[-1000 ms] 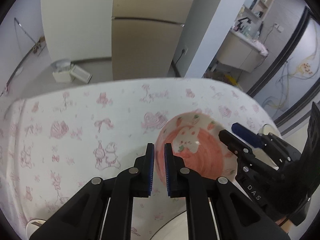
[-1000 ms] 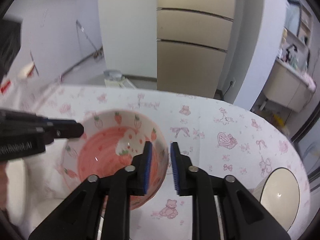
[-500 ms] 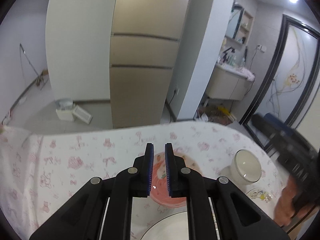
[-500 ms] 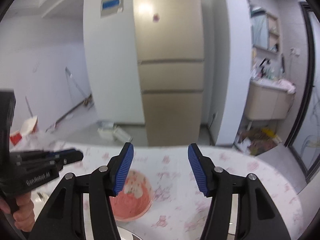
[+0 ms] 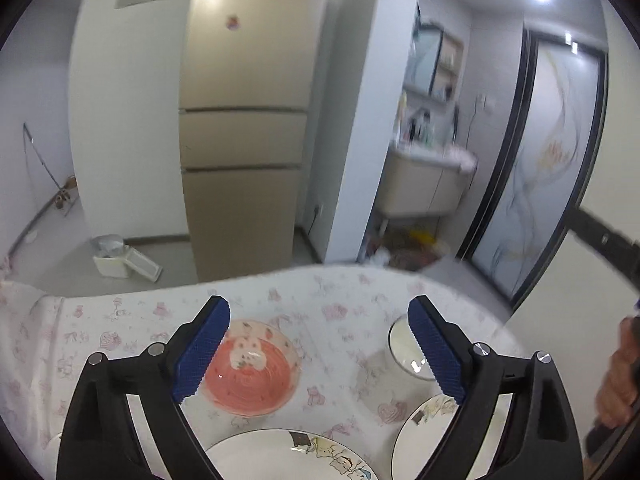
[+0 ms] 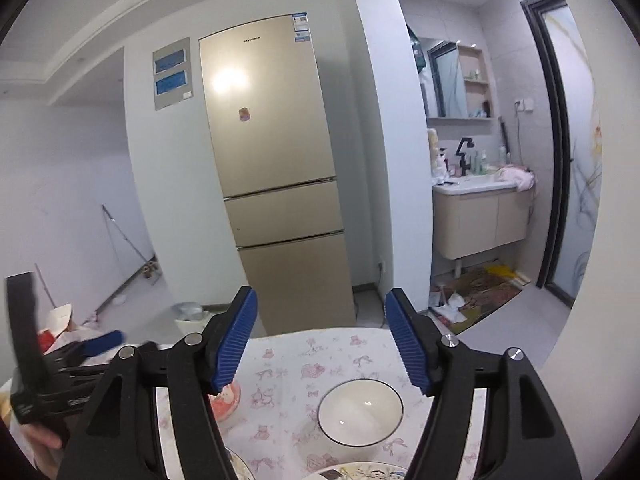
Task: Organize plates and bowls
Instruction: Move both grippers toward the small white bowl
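Left gripper (image 5: 318,344) and right gripper (image 6: 320,340): jaws opening, nothing between them. Pink bowl (image 5: 252,376) on the tablecloth (image 5: 120,320), below and beyond both; white bowl (image 6: 360,412) alongside.

Bare cloth lies between the pink bowl (image 5: 251,376) and white bowl (image 6: 360,412); plates (image 5: 292,456) crowd the near edge.

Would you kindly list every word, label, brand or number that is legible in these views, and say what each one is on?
Brand lettering at the top of the fridge door: too small to read.
Blue energy label on the fridge's top corner: unreadable.
Two blue panels on the wall beside the fridge: no readable text.
White lettering on the left tool's body: blurred, unreadable.
Cartoon plates: pictures only.
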{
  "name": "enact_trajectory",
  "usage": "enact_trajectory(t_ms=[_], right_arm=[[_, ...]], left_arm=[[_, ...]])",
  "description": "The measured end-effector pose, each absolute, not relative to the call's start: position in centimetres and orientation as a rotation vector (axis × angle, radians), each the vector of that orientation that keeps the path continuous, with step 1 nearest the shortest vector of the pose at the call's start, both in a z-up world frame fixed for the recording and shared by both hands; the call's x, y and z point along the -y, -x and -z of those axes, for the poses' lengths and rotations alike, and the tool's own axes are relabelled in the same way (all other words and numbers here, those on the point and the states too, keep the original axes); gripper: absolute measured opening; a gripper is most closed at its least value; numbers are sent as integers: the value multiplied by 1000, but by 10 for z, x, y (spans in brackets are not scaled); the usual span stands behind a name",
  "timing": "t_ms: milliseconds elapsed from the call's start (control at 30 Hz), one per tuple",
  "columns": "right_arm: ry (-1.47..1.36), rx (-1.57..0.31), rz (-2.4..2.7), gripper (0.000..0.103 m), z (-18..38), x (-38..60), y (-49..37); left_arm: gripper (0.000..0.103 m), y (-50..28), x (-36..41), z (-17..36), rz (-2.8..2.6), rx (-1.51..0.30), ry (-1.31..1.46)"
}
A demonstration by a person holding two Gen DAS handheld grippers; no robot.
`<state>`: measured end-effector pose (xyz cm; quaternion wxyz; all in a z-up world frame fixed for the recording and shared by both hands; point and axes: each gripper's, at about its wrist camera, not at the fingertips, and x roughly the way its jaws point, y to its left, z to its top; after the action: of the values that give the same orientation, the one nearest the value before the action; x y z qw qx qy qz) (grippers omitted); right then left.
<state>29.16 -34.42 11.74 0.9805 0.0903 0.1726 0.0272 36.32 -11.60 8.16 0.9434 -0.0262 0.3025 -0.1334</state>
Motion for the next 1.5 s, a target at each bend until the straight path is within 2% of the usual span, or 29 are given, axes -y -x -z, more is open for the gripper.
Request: enact_trajectory(t_ms=[200,433,600,867,1033,1100,1167,1233,1300,1500], right_arm=[[-303,-533,62,65,-75,395,-336],[-426,-668,115,65,-23,447,-372],[-476,-751,96,65,7,461,-380],[-411,-889,91,65,42,433,-402],[-408,-966,73,63,65,424,-417],[-406,-991,70,56,73,423,-421],[-421,-1026,40,41,81,422,-425],[-435,-1050,9,35,86,419,-427],[-423,-1075,-3,33,92,416,-429],[-386,-1161,3,26,106,404,-435]], left_arm=[[92,-394,180,-74,305,-729,63],[92,-401,234,-66,308,-736,31],[92,-413,247,-34,290,-768,4],[91,-446,245,33,338,-938,80],[79,-460,245,63,343,-1028,120],[73,-463,244,71,343,-1056,124],[68,-466,245,80,357,-1078,134],[53,-467,246,87,369,-1101,138],[41,-468,249,94,404,-1139,149],[37,-467,258,103,384,-1163,108]])
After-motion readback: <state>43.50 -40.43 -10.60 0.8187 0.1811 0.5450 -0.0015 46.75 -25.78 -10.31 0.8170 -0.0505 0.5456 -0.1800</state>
